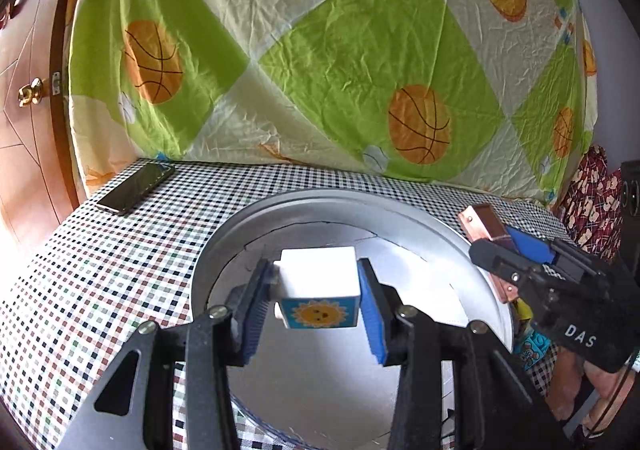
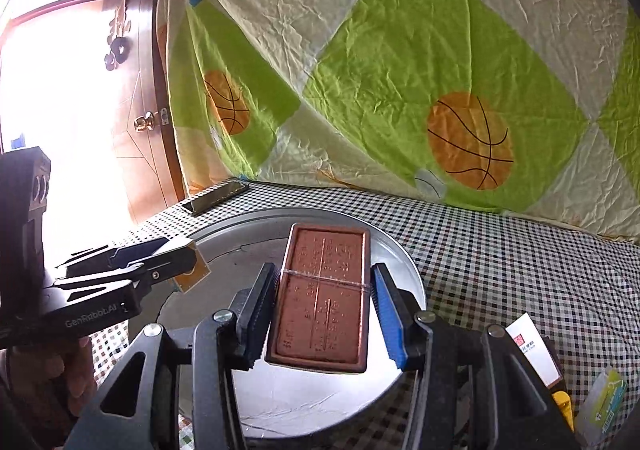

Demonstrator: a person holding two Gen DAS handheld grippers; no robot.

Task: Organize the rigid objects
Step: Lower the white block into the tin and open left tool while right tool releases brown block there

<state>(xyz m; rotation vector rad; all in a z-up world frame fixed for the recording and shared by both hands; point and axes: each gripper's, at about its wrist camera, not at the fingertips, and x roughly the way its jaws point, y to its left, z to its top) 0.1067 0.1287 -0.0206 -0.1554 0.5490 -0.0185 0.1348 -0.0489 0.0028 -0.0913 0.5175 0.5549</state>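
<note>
My left gripper (image 1: 316, 298) is shut on a white cube (image 1: 318, 282) with a sun picture on a blue face, held above the round silver tray (image 1: 224, 234). My right gripper (image 2: 324, 310) is shut on a flat copper-brown rectangular block (image 2: 324, 290) with a thin band round its middle, also over the silver tray (image 2: 404, 262). In the left wrist view the right gripper (image 1: 496, 238) comes in from the right with the copper block (image 1: 482, 221). Seen from the right wrist, the left gripper (image 2: 176, 262) enters from the left, carrying the cube (image 2: 192, 270).
A dark phone (image 1: 136, 187) lies at the far left corner of the checkered tablecloth (image 1: 100, 270). A basketball-print sheet (image 1: 320, 49) hangs behind. A white card (image 2: 536, 346) and a plastic packet (image 2: 604, 402) lie at the right; a wooden door (image 2: 132, 121) stands left.
</note>
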